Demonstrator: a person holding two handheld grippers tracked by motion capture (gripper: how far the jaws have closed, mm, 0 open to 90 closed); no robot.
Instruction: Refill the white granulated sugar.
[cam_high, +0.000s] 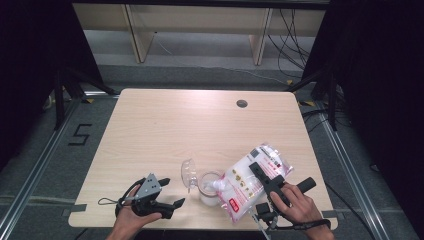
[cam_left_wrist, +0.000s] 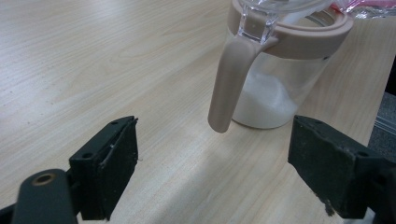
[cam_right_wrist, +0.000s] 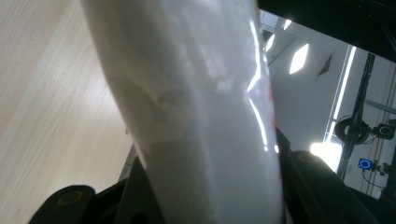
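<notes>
A clear jar (cam_high: 209, 192) with a pink rim stands near the table's front edge, its clear lid (cam_high: 188, 173) flipped open to the left. The left gripper view shows the jar (cam_left_wrist: 280, 79) with its pink handle (cam_left_wrist: 229, 79) and white powder in the bottom. My right gripper (cam_high: 263, 176) is shut on a plastic bag of white powder (cam_high: 247, 182), which is tilted with its lower corner at the jar's mouth. The bag (cam_right_wrist: 201, 107) sits between the right gripper's (cam_right_wrist: 210, 191) jaws. My left gripper (cam_high: 172, 191) stands open left of the jar, its fingers (cam_left_wrist: 112, 158) apart, with nothing between them.
The light wooden table (cam_high: 175, 125) has a round cable hole (cam_high: 242, 103) at the back right. Black stands and cables lie on the floor beyond the table's sides. Both of the person's hands come in at the front edge.
</notes>
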